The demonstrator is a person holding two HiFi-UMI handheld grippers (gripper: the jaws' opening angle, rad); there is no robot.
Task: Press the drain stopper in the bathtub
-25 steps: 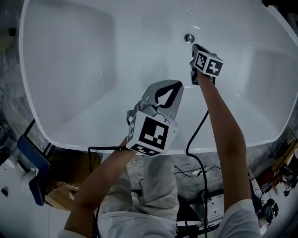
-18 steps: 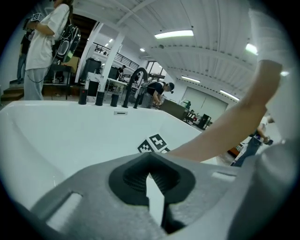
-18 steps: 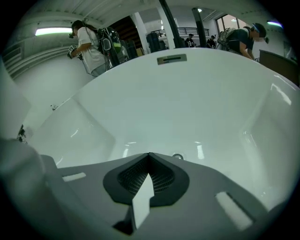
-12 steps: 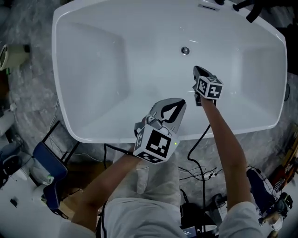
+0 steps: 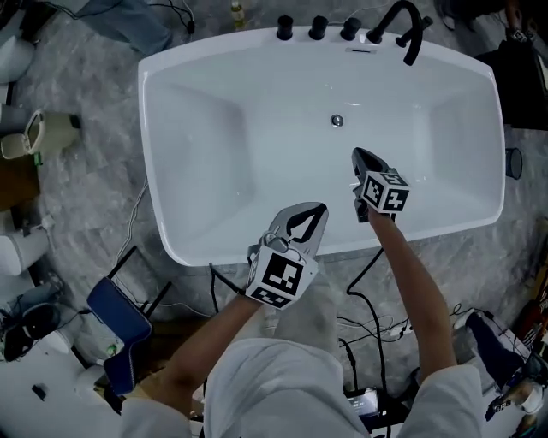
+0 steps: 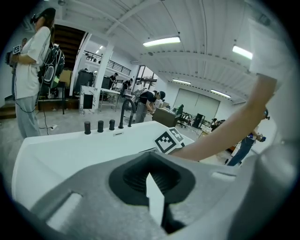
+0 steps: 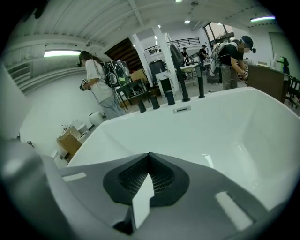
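Observation:
The white bathtub fills the middle of the head view, and its small round metal drain stopper sits in the floor near the far wall. My right gripper hangs over the tub floor, short of the stopper and a little to its right, with the jaws shut on nothing. Shut and empty too, my left gripper is above the near wall of the tub. In the left gripper view the closed jaws point across the tub. In the right gripper view the closed jaws point at the far wall.
A black faucet and three black knobs stand on the far rim. A blue chair and cables lie on the floor near the person. People stand in the room beyond the tub.
The head view has pulled up and back, so the whole tub now shows. My right gripper has drawn away from the drain stopper towards the near rim, and the left has followed.

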